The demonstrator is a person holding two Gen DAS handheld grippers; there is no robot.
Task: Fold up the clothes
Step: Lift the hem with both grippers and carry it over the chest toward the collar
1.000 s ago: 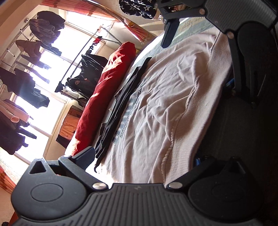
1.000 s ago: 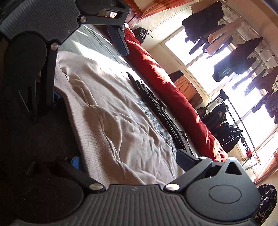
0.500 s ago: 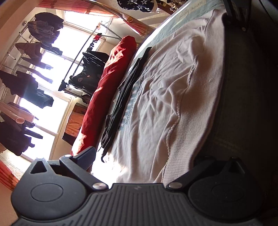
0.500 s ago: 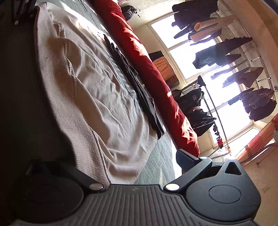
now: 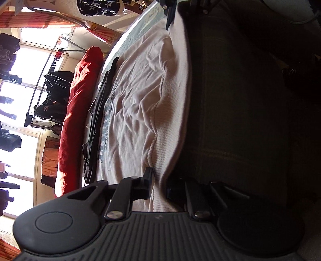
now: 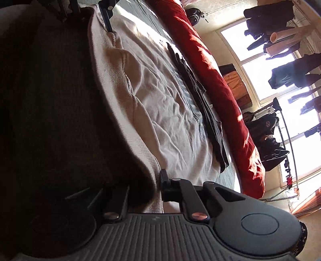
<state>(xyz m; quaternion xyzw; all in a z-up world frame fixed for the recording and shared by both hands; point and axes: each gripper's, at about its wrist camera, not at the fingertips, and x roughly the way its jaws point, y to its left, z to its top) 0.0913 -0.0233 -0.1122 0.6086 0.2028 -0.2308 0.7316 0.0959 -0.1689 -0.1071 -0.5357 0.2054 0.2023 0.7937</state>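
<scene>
A cream sweatshirt (image 5: 136, 112) with a grey print lies spread flat on the bed, and its ribbed hem hangs over the near edge. My left gripper (image 5: 159, 186) has its jaws closing, and the hem is pinched between the pads. At the other end of the hem my right gripper (image 6: 154, 188) is closing in the same way, with ribbed cloth between its fingers. Each view shows the other gripper far off at the top, where one of its fingers (image 5: 170, 18) (image 6: 107, 20) rests on the hem.
A dark garment (image 5: 98, 120) (image 6: 202, 104) lies along the sweatshirt's far side. Beyond it sits a long red bolster (image 5: 78, 112) (image 6: 216, 84). A clothes rack with dark clothes (image 5: 52, 96) (image 6: 266, 128) stands by the bright windows. The bed's dark side (image 5: 230, 100) drops below the hem.
Both grippers went from wide open to closed onto the sweatshirt's hem. Both views have rolled, and the two grippers now sit farther apart along the hem.
</scene>
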